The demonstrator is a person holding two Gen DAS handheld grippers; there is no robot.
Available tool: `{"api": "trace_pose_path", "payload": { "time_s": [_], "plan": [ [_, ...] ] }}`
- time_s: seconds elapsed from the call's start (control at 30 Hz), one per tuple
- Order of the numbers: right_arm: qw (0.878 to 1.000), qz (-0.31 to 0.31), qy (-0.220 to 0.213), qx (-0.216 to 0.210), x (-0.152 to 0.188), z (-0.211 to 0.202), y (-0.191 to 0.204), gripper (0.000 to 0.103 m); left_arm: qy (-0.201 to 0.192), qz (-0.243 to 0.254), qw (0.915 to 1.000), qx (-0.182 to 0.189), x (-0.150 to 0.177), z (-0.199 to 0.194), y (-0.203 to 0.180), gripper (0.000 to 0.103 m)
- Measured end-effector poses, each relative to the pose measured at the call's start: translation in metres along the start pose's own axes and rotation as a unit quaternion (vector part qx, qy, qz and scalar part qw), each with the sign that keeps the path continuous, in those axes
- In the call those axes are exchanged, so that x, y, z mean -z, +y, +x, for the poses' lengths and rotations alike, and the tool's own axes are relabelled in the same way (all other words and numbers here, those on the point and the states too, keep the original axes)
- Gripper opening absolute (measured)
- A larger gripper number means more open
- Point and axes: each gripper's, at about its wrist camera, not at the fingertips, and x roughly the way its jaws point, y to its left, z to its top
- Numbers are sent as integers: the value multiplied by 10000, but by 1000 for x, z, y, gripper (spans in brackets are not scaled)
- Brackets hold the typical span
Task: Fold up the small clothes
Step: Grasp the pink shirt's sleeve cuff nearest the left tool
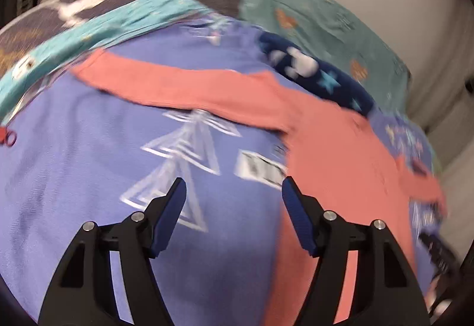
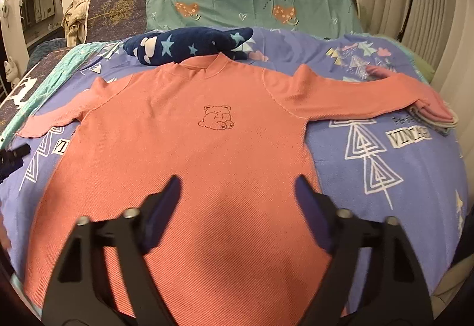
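coral shirt (image 2: 189,148) lies flat (sleeves spread); both tools gape, empty.

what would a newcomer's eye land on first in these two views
First the coral long-sleeved shirt, spread flat with both sleeves out on the purple bedspread, a small bear outline on its chest. Next the navy star-patterned plush lying just behind the collar. Both grippers, right gripper and left gripper, are open and empty.

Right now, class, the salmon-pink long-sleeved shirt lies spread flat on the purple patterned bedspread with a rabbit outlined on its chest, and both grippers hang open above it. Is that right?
One detail is wrong. The right wrist view shows a bear, not a rabbit, outlined on the salmon-pink long-sleeved shirt. It does lie spread flat on the purple patterned bedspread, and the left gripper and right gripper are both open.
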Motion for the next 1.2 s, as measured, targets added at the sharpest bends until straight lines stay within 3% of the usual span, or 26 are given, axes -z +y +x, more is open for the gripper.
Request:
{"api": "trace_pose_path", "payload": {
  "time_s": [0.03,0.13,0.3,0.43,0.53,0.6,0.67,0.73,0.8,0.87,1.0,1.1,1.2],
  "plan": [
    [9999,42,83,-120,-1,4,-3,61,-22,-195,9998,-66,-7,2,13,68],
    [9990,170,280,-302,-2,15,-13,52,-130,-912,9952,-317,-34,11,64,68],
    [9989,256,371,-125,-5,26,-20,52,-225,-1881,9806,-508,-74,36,130,68],
    [9987,309,403,-64,-9,32,-21,56,-285,-2322,9701,-653,-98,60,158,66],
    [9988,259,411,-35,-13,36,-18,58,-461,-2372,9678,-708,-114,68,166,65],
    [9989,222,419,-28,-14,39,-15,59,-486,-2394,9669,-742,-125,77,171,52],
    [9988,215,441,-24,-16,43,-14,59,-425,-2419,9673,-630,-130,87,177,16],
    [9986,232,482,-31,-18,48,-12,60,-300,-2499,9670,-391,-132,96,180,2],
    [9984,230,514,-48,-19,52,-11,60,-358,-2434,9686,-358,-136,95,171,2],
    [9984,193,523,-60,-21,55,-9,60,-484,-2110,9759,-262,-146,87,150,2],
    [9985,148,509,-100,-24,60,-7,60,-721,-1202,9899,208,-166,64,74,2],
    [9986,153,481,-162,-26,62,-8,60,-827,-541,9928,681,-171,49,9,2],
    [9986,151,455,-232,-28,62,-10,60,-771,151,9884,1302,-164,43,-67,2]
  ]
}}
